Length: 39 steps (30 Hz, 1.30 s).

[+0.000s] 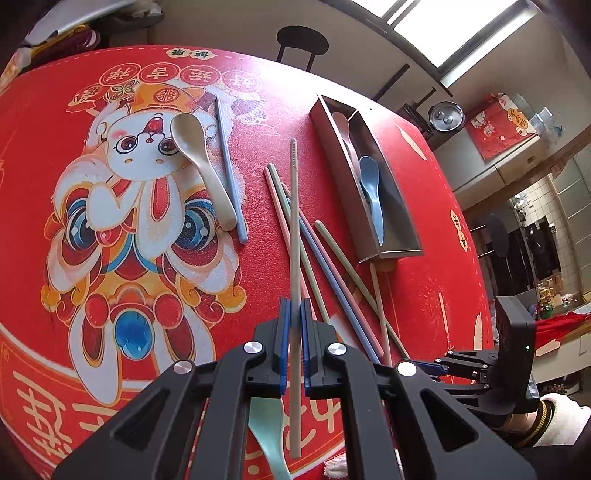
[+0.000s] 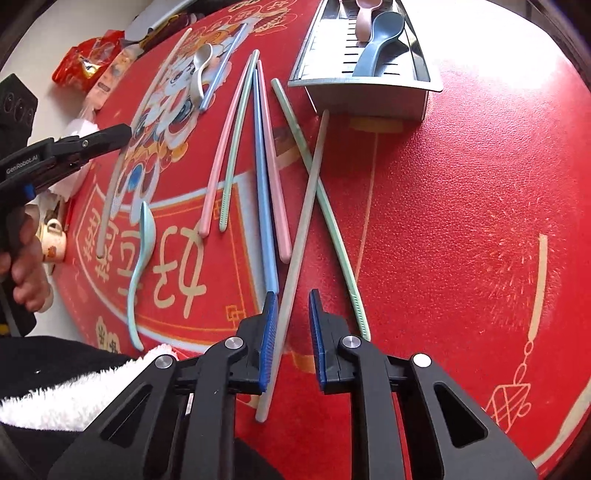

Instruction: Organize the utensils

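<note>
My left gripper (image 1: pixel 294 302) is shut on a beige chopstick (image 1: pixel 293 221), which it holds above the red mat, tip pointing away. In the right wrist view that gripper (image 2: pixel 123 132) and its chopstick (image 2: pixel 166 74) sit at the left. My right gripper (image 2: pixel 292 295) stands open low over the mat. A second beige chopstick (image 2: pixel 306 206) lies between its pads, close to the left pad and clear of the right. The metal tray (image 2: pixel 362 98) (image 1: pixel 391 254) holds a blue spoon (image 2: pixel 380 40) and a pink spoon (image 2: pixel 364 18).
Pink, green and blue chopsticks (image 2: pixel 264 177) lie crossed in a pile before the tray. A beige spoon (image 1: pixel 199 158) and a blue chopstick (image 1: pixel 231 166) rest on the rabbit print. A mint spoon (image 2: pixel 142 251) lies near the mat's edge. Snack packets (image 2: pixel 88 62) and a mug (image 2: pixel 51 236) sit left.
</note>
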Each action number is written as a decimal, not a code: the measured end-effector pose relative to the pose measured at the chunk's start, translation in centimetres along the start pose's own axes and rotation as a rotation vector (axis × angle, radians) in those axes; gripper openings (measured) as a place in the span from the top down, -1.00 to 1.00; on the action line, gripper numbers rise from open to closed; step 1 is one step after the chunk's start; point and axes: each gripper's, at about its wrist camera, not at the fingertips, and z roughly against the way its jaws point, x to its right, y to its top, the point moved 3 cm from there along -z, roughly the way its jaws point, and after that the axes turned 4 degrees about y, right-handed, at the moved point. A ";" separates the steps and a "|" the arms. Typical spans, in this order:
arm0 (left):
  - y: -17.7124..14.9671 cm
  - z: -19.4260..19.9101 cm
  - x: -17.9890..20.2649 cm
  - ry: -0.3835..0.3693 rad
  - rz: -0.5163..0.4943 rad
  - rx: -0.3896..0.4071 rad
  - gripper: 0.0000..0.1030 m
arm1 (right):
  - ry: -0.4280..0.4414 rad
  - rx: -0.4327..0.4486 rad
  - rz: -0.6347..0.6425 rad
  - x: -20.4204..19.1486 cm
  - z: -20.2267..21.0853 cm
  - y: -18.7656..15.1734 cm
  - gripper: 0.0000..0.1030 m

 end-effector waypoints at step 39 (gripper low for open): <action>-1.1 0.2 0.0 -0.012 0.031 -0.001 0.89 | -0.110 0.024 0.107 -1.5 -0.5 1.5 0.88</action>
